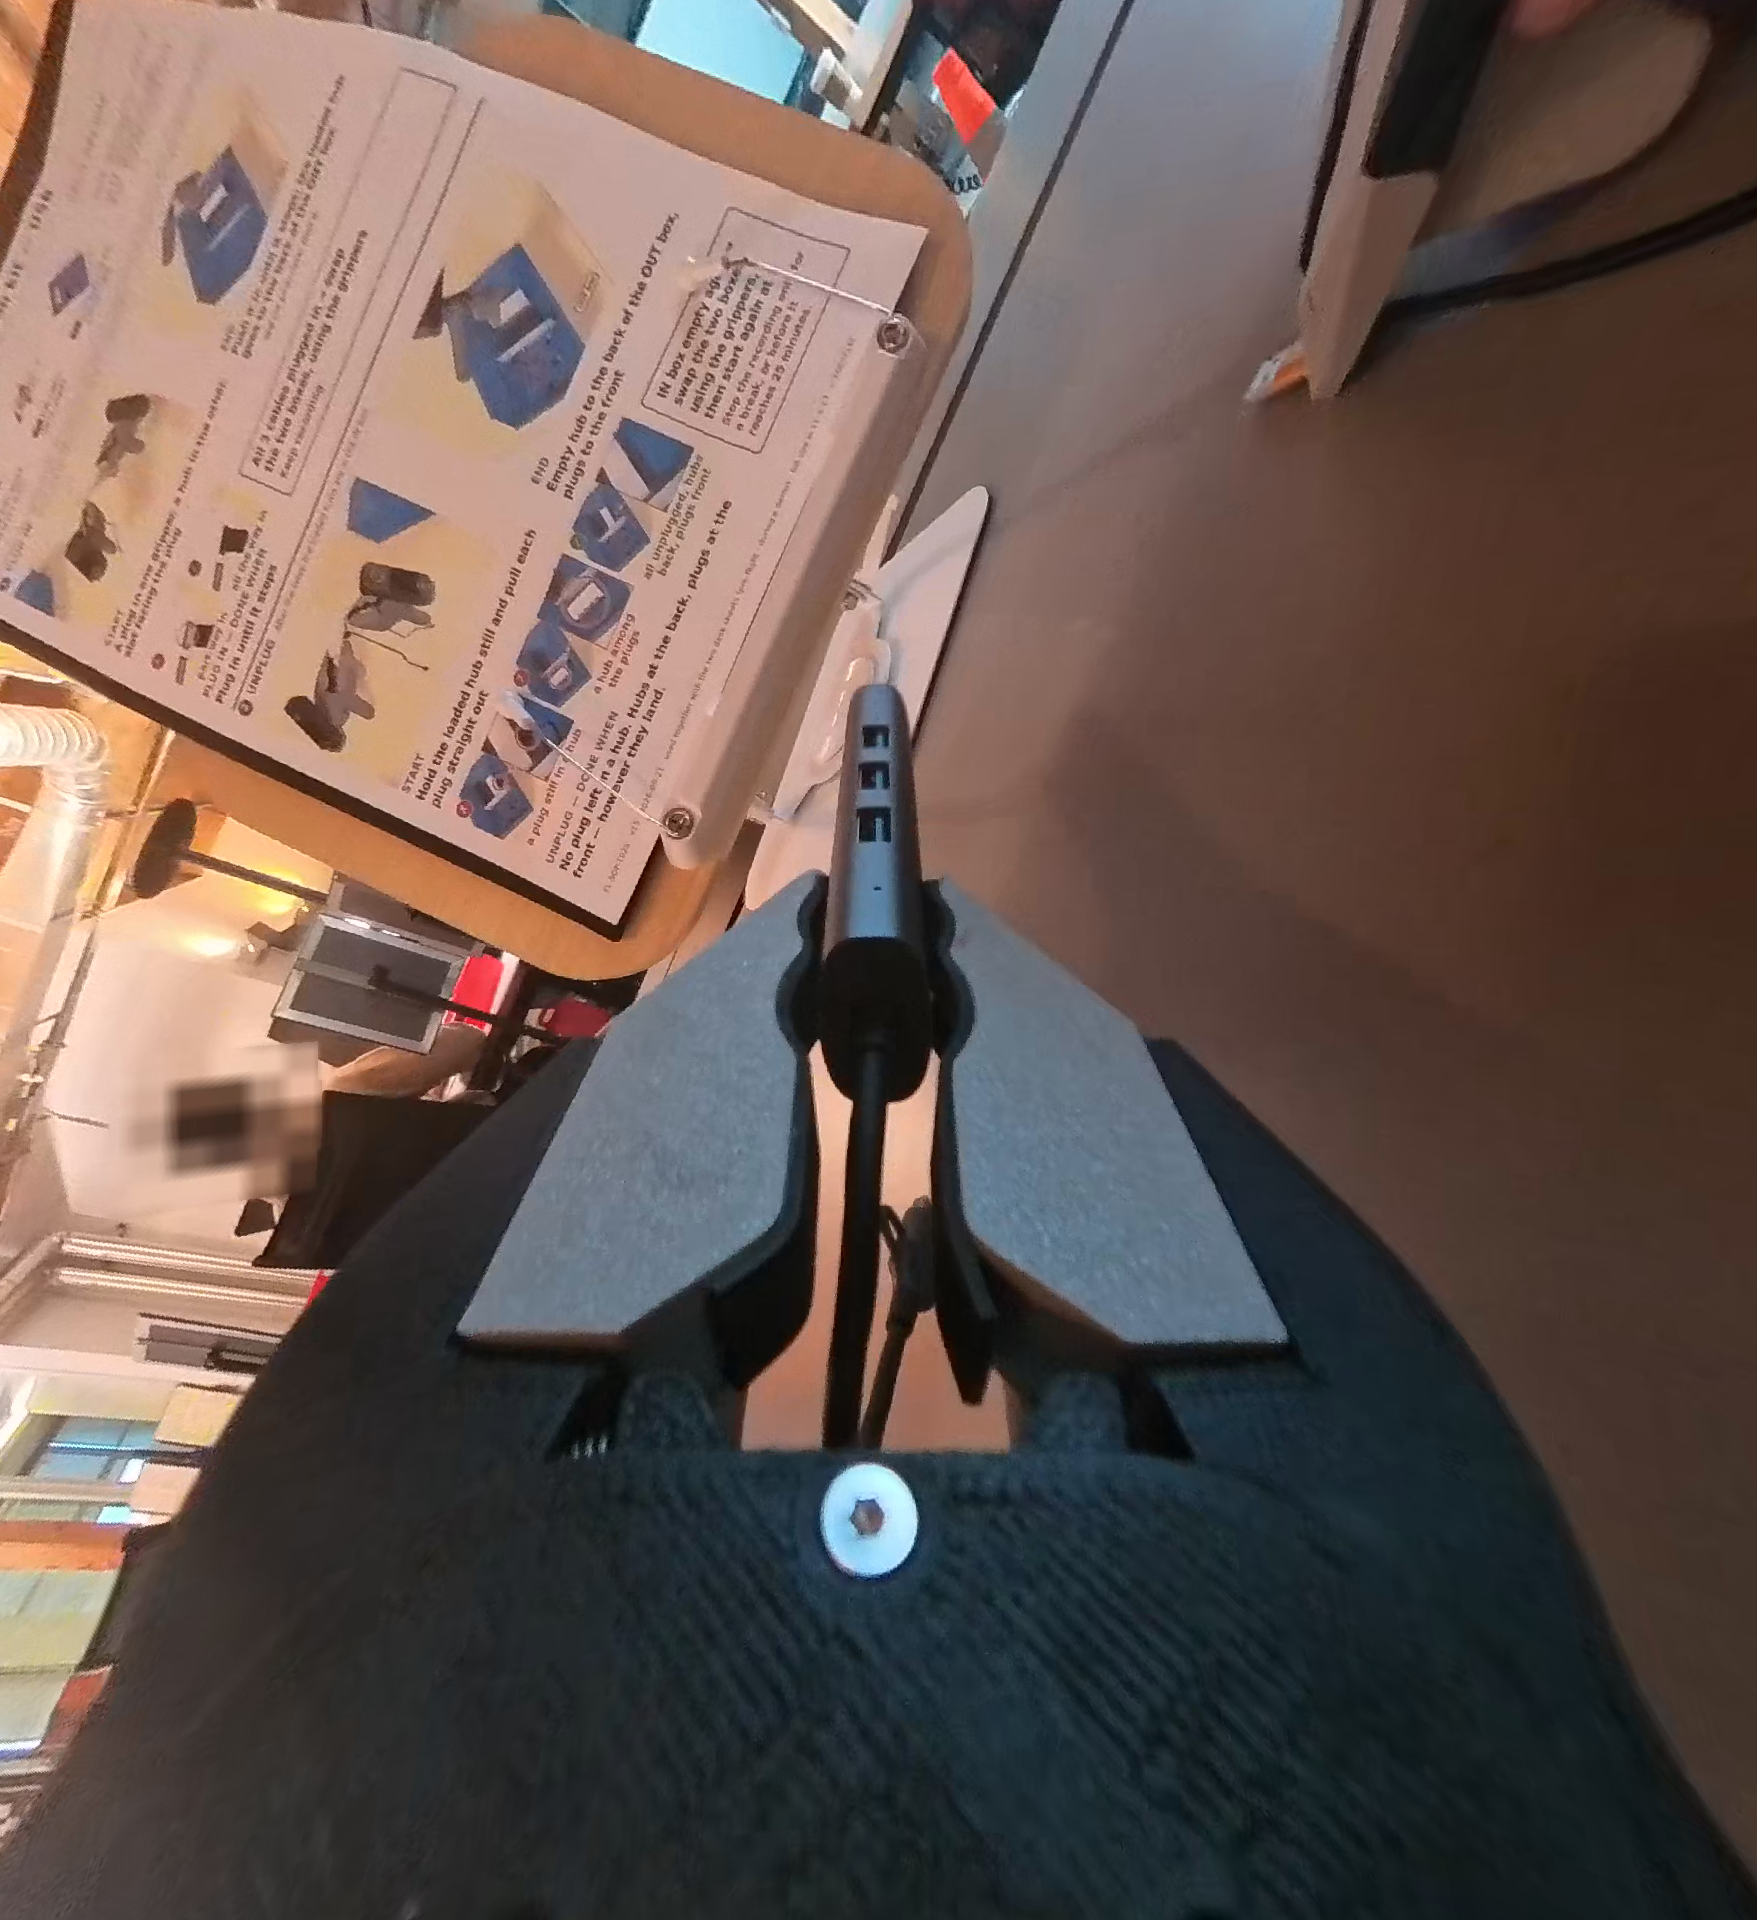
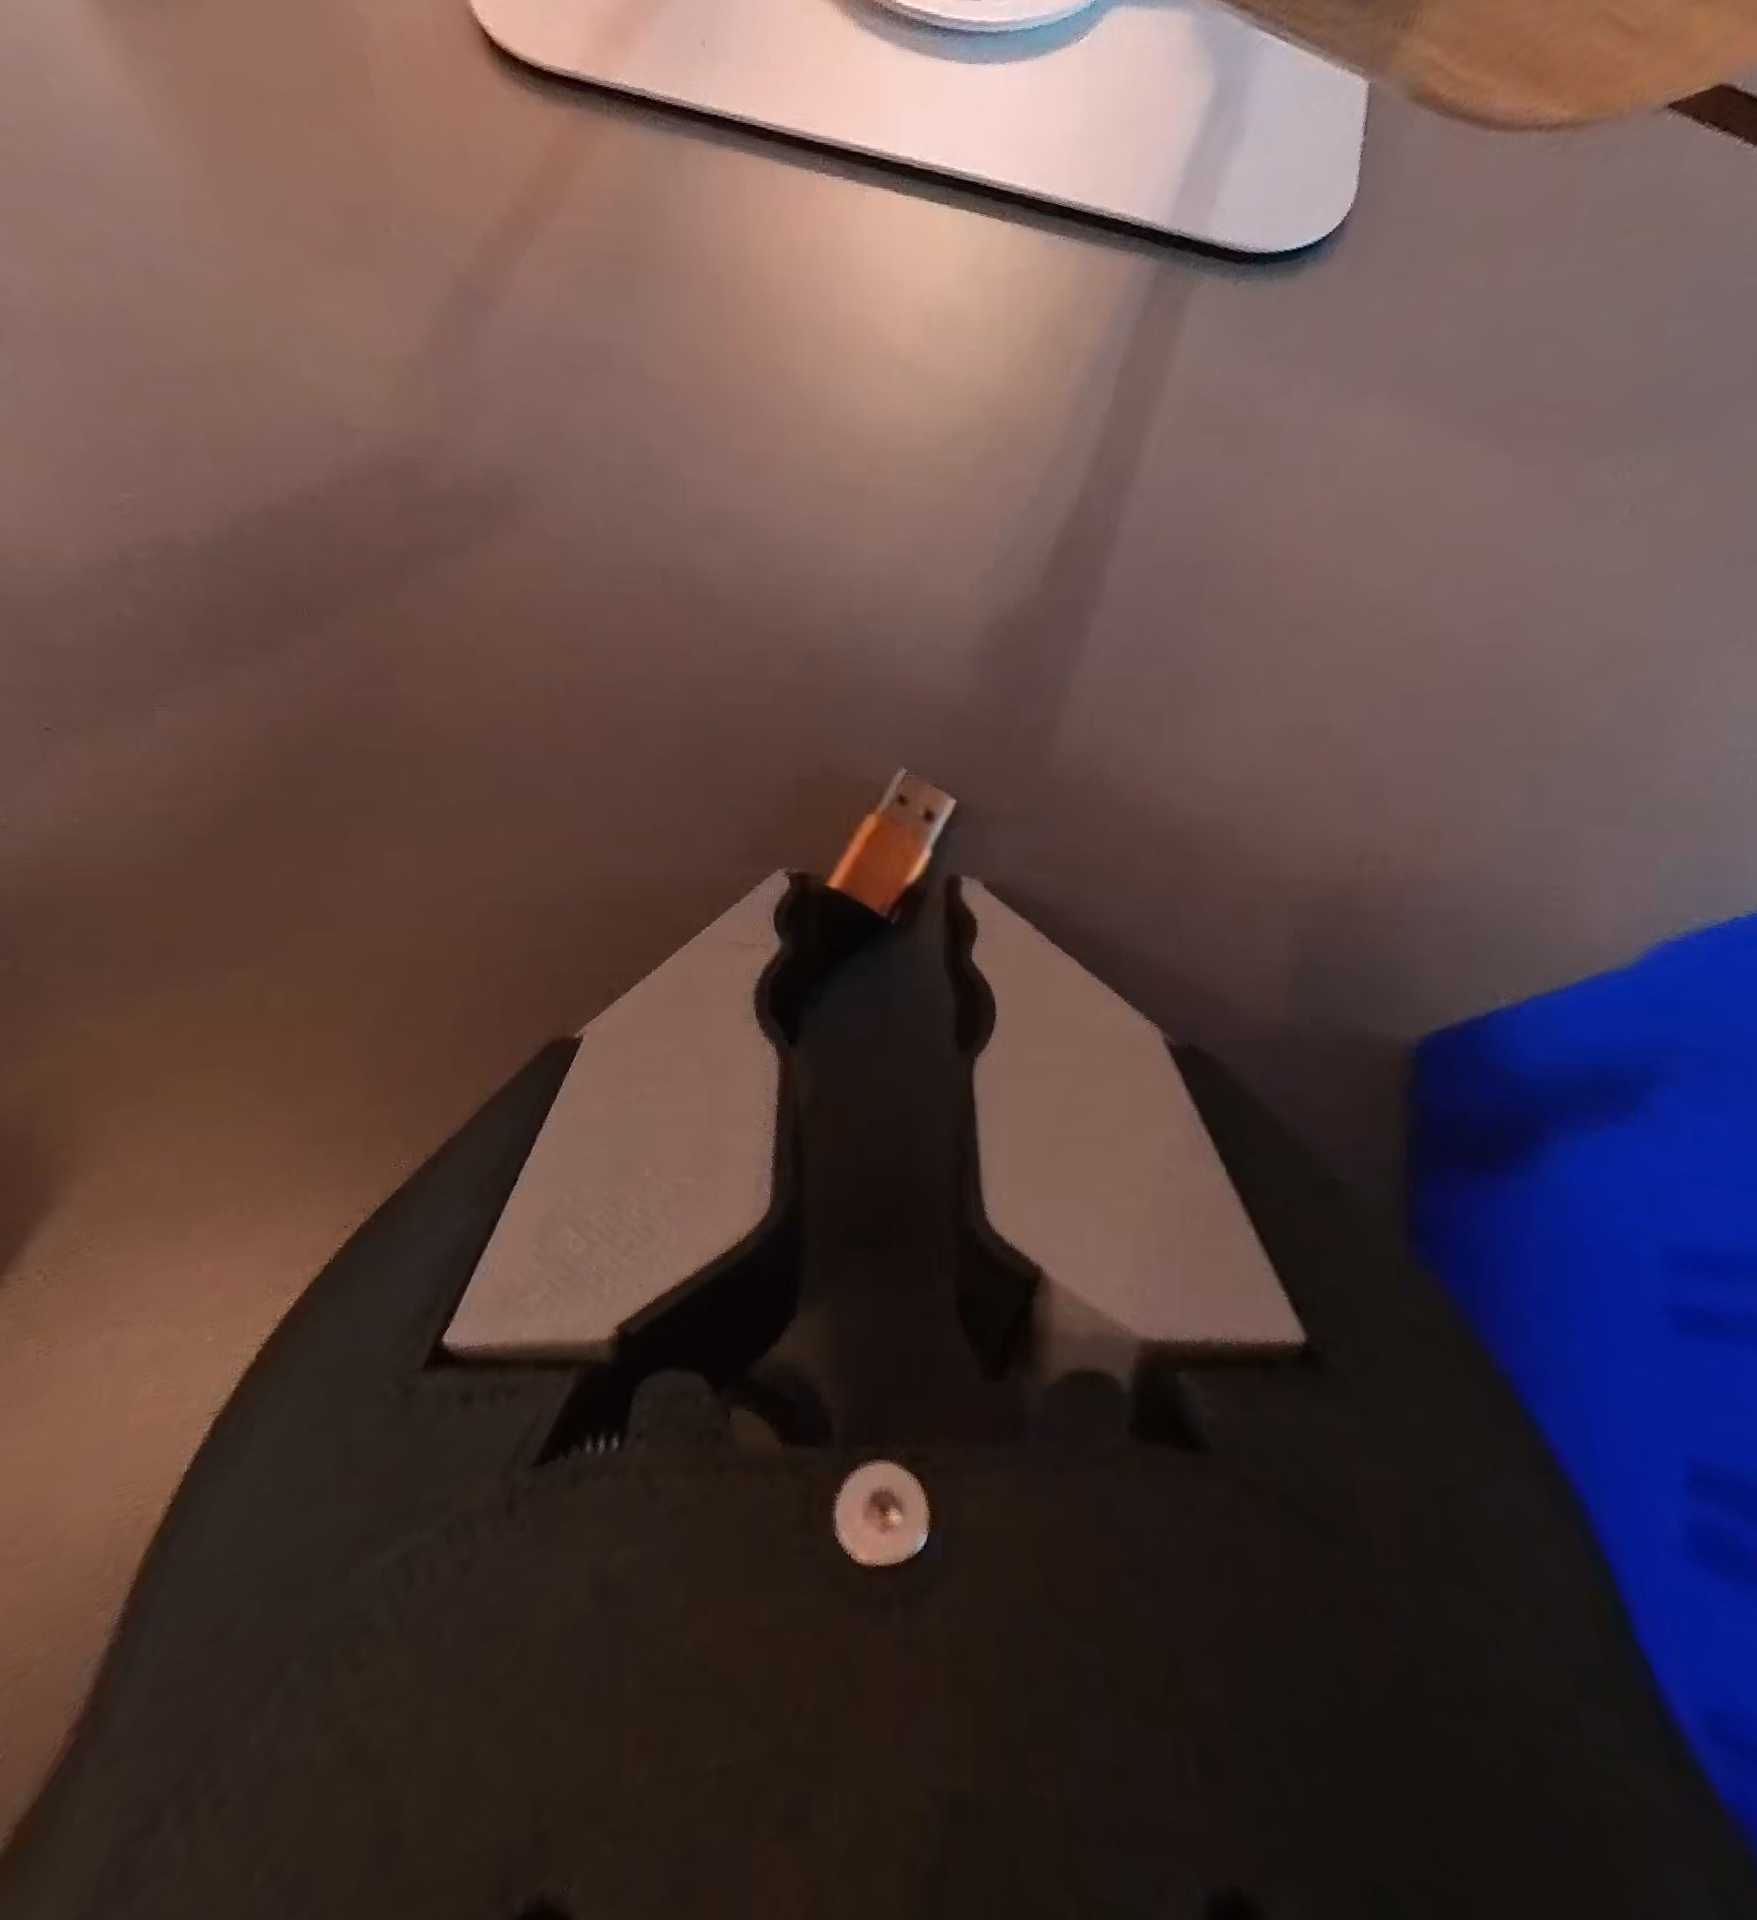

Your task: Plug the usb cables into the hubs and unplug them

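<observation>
USB hub (image 1: 869, 821) clamped in the left gripper (image 1: 872, 914), orange-shelled USB plug (image 2: 895, 847) clamped in the right gripper (image 2: 869, 894).

Dark grey and slim, the hub sticks out past the left fingertips with its row of ports facing the camera, its black cable (image 1: 853, 1226) running back between the fingers. The plug's metal end juts forward, tilted slightly right, above the bare brown desk (image 2: 334, 623). A white stand base (image 2: 957, 125) sits at the desk's far edge; a blue box (image 2: 1632, 1299) lies at the right. An instruction sheet (image 1: 386, 416) hangs on a wooden board beyond the hub.
</observation>
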Available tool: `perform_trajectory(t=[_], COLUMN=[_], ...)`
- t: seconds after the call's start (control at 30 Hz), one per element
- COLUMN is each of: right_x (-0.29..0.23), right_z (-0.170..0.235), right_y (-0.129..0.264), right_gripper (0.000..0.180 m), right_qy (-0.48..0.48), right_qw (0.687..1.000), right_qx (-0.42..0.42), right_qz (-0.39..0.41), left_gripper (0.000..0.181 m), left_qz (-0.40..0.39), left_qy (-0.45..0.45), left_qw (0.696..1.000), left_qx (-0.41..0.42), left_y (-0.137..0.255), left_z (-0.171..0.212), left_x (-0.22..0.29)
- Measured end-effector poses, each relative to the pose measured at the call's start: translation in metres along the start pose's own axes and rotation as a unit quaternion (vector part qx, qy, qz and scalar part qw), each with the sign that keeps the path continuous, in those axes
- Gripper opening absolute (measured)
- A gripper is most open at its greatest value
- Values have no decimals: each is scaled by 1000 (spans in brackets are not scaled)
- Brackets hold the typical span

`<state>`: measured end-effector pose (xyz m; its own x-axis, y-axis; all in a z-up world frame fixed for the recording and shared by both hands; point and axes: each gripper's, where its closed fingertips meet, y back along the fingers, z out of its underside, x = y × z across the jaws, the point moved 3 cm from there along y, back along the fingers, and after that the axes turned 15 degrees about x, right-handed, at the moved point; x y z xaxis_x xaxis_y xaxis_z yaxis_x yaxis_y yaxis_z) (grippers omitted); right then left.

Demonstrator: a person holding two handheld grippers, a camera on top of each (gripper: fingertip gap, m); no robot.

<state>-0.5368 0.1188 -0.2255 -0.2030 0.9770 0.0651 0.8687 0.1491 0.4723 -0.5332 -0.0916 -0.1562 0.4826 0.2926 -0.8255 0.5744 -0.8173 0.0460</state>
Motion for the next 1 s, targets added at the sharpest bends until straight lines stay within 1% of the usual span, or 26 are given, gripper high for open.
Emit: perform_trajectory(t=[0.07,0.13,0.2,0.27,0.3,0.37,0.43,0.5,0.53,0.6,0.67,0.77,0.87,1.0], right_x=[1,-4,-16,-34,-42,-60,-83,-101,-108,-116,-120,-121,-122,-125], right_z=[-1,-2,-7,-29,-43,-67,-80,-83,-82,-79,-77,-76,-77,-77], right_y=[-1,-2,2,17,30,65,106,143,154,168,173,174,180,183], right_gripper=[18,16,15,14,14,13,13,13,12,12,12,12,12,12], right_qy=[-13,-26,-52,-72,-75,-67,-40,0,17,36,44,51,66,90], right_qw=[1000,998,990,968,951,902,834,769,748,722,712,711,705,715], right_qx=[1,2,13,82,130,218,278,321,335,342,341,341,358,350], right_qz=[-8,-48,-130,-228,-271,-367,-474,-553,-573,-600,-612,-614,-608,-598], left_gripper=[14,14,14,14,14,14,14,14,14,14,14,14,14,14], left_qz=[0,-6,-14,-12,-6,2,-17,-49,-60,-70,-76,-88,-101,-97], left_qy=[2,6,22,47,56,60,54,42,35,19,5,-20,-43,-48], left_qw=[1000,1000,999,998,998,998,998,996,995,993,991,989,984,984], left_qx=[0,-7,-25,-38,-35,-7,23,55,70,98,108,117,140,140], left_y=[0,1,1,2,3,5,7,11,13,17,19,20,23,23], left_z=[0,3,10,18,19,14,4,-8,-13,-22,-27,-33,-42,-42], left_x=[0,-2,-6,-7,-7,-6,-12,-22,-25,-27,-27,-28,-29,-28])
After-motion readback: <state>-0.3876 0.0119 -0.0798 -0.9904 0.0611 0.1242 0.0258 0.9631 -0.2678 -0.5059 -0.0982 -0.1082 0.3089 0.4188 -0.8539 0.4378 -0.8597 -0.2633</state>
